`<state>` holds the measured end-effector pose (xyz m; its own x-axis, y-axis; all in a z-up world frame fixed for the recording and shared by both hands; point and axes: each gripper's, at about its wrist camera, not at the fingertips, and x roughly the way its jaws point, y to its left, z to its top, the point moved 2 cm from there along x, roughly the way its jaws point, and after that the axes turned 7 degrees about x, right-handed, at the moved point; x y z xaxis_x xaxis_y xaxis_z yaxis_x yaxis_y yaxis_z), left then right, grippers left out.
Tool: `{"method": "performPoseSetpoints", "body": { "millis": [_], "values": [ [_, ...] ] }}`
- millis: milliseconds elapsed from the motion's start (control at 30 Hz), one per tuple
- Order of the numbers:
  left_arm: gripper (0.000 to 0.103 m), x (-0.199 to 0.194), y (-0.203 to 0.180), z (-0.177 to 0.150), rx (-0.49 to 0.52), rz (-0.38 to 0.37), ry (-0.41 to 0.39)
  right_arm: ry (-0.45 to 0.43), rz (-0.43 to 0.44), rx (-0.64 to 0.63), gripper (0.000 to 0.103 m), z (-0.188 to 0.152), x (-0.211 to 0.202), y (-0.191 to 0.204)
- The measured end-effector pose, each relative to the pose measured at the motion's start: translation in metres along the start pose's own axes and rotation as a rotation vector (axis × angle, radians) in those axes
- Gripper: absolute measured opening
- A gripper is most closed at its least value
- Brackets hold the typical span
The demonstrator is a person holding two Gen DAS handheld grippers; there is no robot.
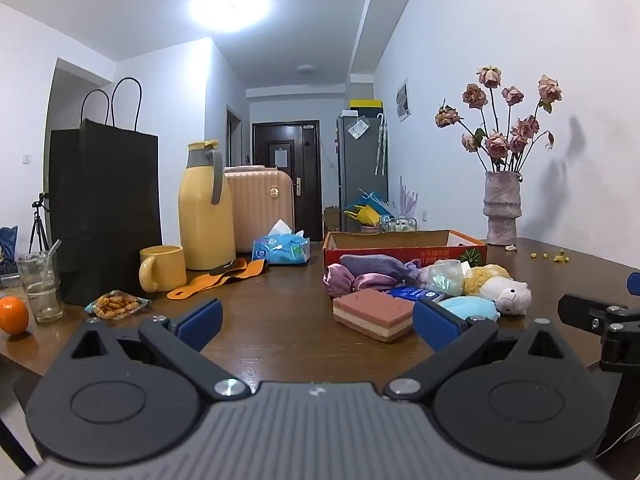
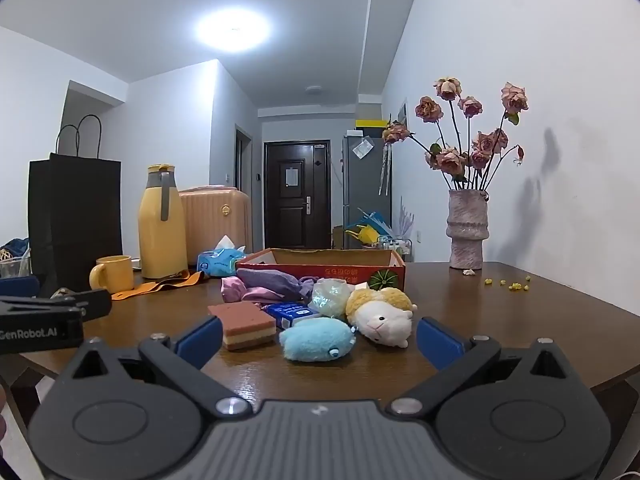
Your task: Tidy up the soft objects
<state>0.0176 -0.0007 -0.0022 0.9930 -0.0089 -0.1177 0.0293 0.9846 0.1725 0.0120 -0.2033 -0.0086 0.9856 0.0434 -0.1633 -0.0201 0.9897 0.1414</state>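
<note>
A pile of soft things lies on the brown table in front of a red cardboard box (image 1: 404, 249) (image 2: 320, 266): a layered pink sponge (image 1: 374, 314) (image 2: 243, 324), a blue plush (image 2: 318, 338) (image 1: 470, 306), a white and yellow sheep plush (image 2: 382, 316) (image 1: 506, 290), purple and pink cloth (image 1: 372, 272) (image 2: 264, 284), a shiny bag (image 2: 330, 296) and a blue packet (image 2: 292, 312). My left gripper (image 1: 316, 320) is open and empty, near the sponge. My right gripper (image 2: 318, 340) is open and empty, just before the blue plush.
On the left stand a black paper bag (image 1: 104, 216), a yellow jug (image 1: 206, 208), a yellow mug (image 1: 162, 268), a tissue pack (image 1: 282, 248), an orange strap (image 1: 218, 276), snacks (image 1: 116, 304), a glass (image 1: 40, 286) and an orange (image 1: 14, 314). A vase of dried roses (image 1: 502, 208) stands at the back right.
</note>
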Motion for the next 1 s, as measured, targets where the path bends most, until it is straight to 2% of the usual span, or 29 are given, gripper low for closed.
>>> {"method": "performPoseSetpoints", "body": {
  "millis": [200,1000],
  "values": [
    [0.103,0.0046,0.0028,-0.0028,-0.003,-0.006,0.034,0.006,0.007,0.022,0.103,-0.0008,0.0014,-0.0009],
    [0.103,0.0025,-0.0020,-0.0032,0.008,-0.018,0.026,0.002,0.031,0.023,0.103,-0.0039,0.0004,0.0002]
  ]
}}
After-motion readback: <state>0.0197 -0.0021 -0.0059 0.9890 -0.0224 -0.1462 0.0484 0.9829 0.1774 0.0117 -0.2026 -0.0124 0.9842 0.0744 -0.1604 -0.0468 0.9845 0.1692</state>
